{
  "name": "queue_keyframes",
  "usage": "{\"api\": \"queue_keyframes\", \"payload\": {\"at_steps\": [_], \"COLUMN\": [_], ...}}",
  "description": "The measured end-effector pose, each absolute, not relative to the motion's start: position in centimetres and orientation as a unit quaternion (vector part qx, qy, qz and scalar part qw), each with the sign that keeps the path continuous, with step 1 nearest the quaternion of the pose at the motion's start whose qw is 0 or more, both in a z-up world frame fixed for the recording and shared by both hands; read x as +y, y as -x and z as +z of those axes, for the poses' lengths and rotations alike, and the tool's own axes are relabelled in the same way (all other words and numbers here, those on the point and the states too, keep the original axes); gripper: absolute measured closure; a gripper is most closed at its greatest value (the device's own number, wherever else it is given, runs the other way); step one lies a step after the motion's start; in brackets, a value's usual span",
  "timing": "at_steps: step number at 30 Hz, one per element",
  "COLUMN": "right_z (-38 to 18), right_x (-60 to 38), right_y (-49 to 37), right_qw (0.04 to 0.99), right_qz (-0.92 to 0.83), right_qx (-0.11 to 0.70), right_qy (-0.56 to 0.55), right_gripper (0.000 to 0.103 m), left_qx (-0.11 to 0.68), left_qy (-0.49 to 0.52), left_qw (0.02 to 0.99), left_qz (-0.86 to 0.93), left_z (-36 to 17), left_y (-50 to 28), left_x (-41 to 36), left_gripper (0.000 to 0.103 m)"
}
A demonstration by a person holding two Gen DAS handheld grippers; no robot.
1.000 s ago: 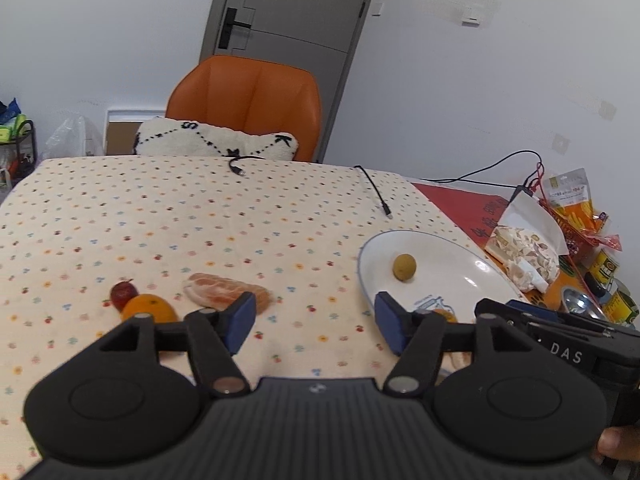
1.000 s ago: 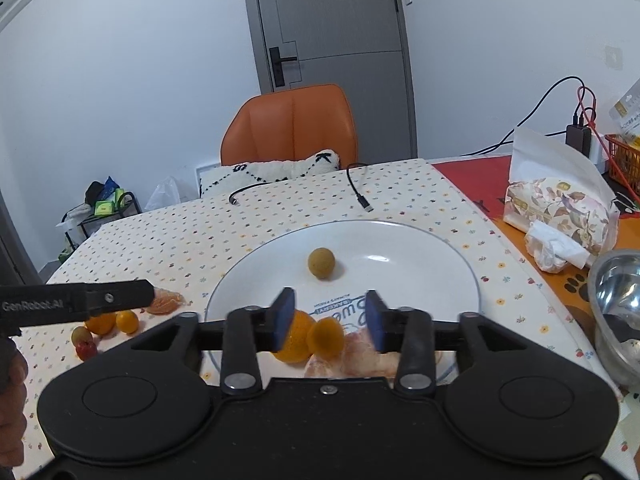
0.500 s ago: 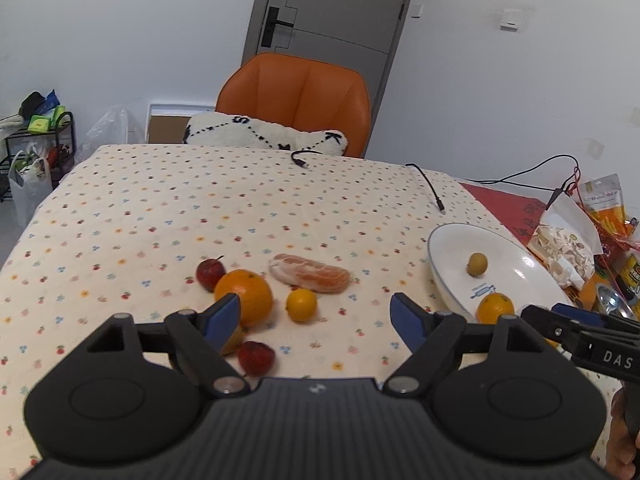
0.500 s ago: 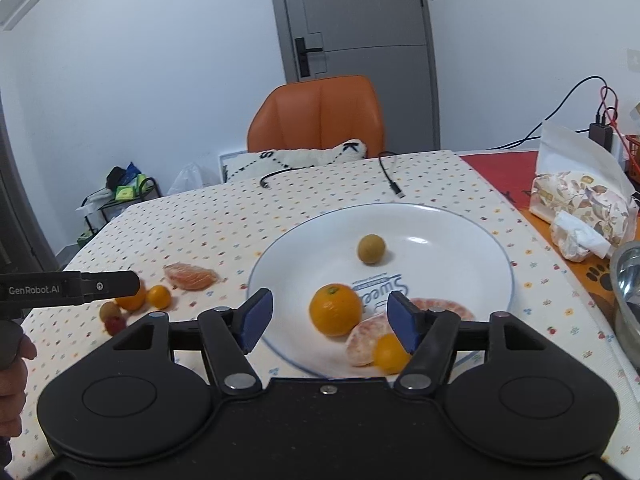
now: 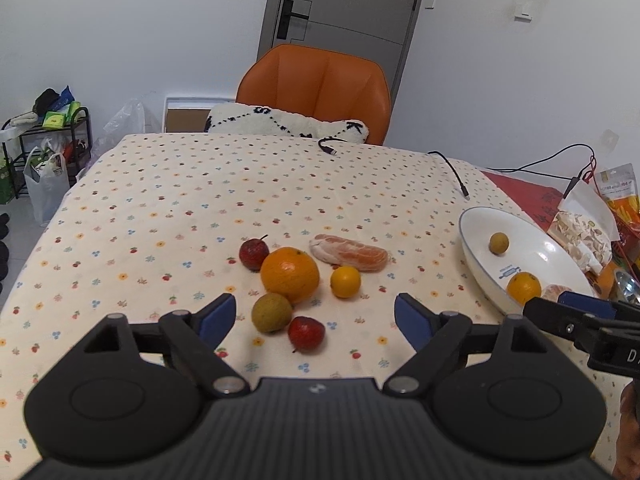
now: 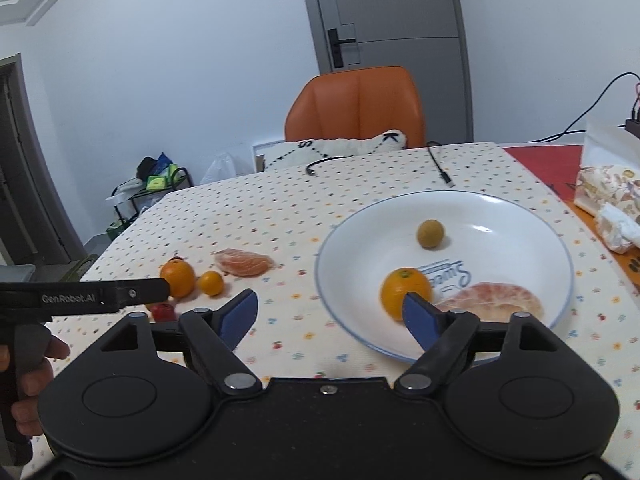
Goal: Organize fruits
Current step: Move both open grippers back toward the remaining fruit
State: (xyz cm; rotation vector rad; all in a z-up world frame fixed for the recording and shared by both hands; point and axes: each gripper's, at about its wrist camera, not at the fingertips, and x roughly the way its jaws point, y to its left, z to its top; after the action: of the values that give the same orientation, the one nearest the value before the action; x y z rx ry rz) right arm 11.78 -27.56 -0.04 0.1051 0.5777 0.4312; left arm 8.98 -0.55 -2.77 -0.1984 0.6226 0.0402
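On the flowered tablecloth lie a big orange [image 5: 290, 274], a small orange [image 5: 345, 281], a peeled citrus piece [image 5: 350, 253], a brownish round fruit [image 5: 272, 313] and two red fruits [image 5: 306, 333]. My left gripper [image 5: 315, 312] hovers just before this cluster, its jaws opening and holding nothing. The white plate [image 6: 332, 240] holds an orange [image 6: 400, 290], a brown round fruit [image 6: 430, 233] and a peeled piece [image 6: 492, 302]. My right gripper [image 6: 329, 302] is over the plate's near left rim, its jaws opening with nothing gripped. Its right finger overlaps the orange in view.
An orange chair [image 5: 316, 88] with a white cushion stands at the far table edge. Black cables [image 5: 452, 170] lie on the cloth. Snack bags [image 5: 584, 232] and a metal bowl [image 5: 628, 286] crowd the plate's right side. A person's hand [image 6: 28, 392] holds the left gripper.
The right jaws spread and drew back from the fruit on the plate. The left gripper swung left from the plate toward the loose fruit cluster, and its jaws widened.
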Motion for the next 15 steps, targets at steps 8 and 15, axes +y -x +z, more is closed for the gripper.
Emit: {"api": "queue_keyframes", "payload": {"at_steps": [8, 15], "right_z": [-0.1, -0.3], "right_x": [-25.3, -23.8], "right_y": [-11.8, -12.2], "right_qw": [0.928, 0.922], "right_qz": [0.238, 0.258], "right_qx": [0.282, 0.285], "right_qy": [-0.052, -0.053], "right_gripper": [0.009, 0.001], "left_qx": [0.306, 0.31], "left_qy": [0.09, 0.095], "left_qw": [0.947, 0.945], "left_qz": [0.038, 0.048], "left_z": [-3.2, -3.8], "left_y": [-8.5, -8.1], "left_x": [0.8, 1.9], "left_gripper": [0.014, 0.014]}}
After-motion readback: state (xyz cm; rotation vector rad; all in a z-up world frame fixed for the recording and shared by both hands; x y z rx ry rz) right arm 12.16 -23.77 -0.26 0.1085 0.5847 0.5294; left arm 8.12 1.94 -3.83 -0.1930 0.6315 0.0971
